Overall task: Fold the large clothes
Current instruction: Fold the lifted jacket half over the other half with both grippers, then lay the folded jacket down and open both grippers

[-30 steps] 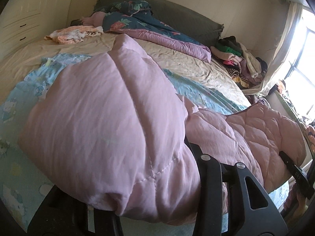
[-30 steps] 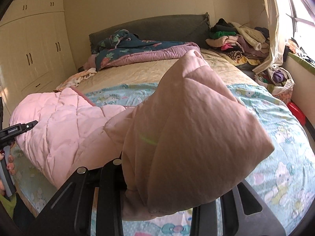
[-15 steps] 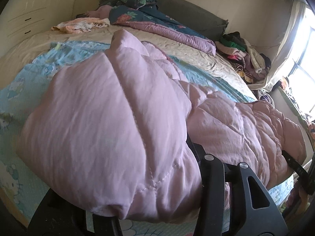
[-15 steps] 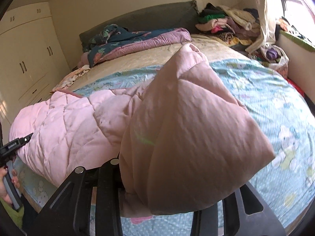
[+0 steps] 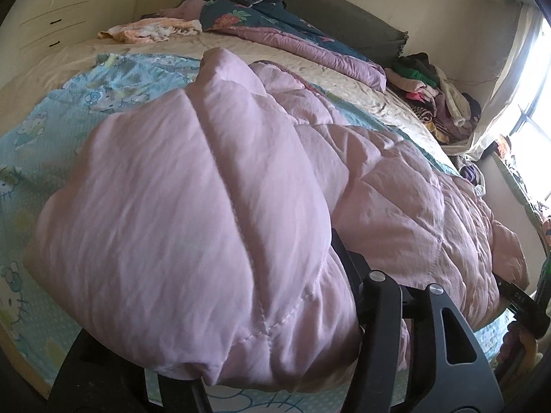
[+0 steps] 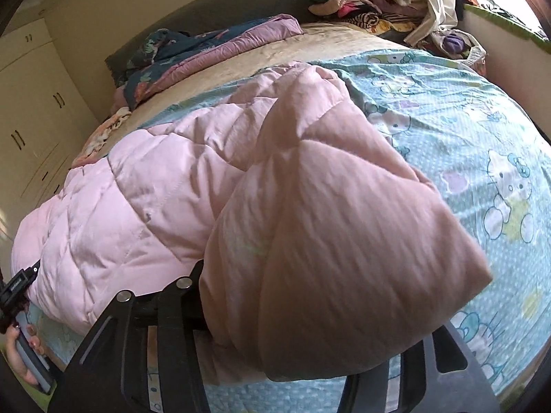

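Note:
A puffy pink quilt (image 5: 396, 186) lies folded across the near part of the bed, on the blue cartoon sheet (image 5: 69, 110). My left gripper (image 5: 213, 292) has one bunched corner of it filling the gap between its fingers; the jaws are opening and the tips are buried in fabric. At the other end, my right gripper (image 6: 310, 292) has the other corner (image 6: 344, 227) between its fingers, jaws likewise opening. Each gripper shows at the edge of the other's view, the left one (image 6: 20, 282) in a person's hand (image 6: 17, 354).
A dark floral duvet with a purple lining (image 5: 275, 31) is heaped by the grey headboard (image 6: 241, 3). A small peach garment (image 5: 148, 31) lies near the pillows. Clothes are piled (image 5: 437, 96) at the bed's window side. White wardrobes (image 6: 31, 110) line the other wall.
Both grippers have sunk towards the bed with the quilt corners, and the quilt between them has settled flat on the sheet. The right gripper has rolled and its fingers stand a little wider.

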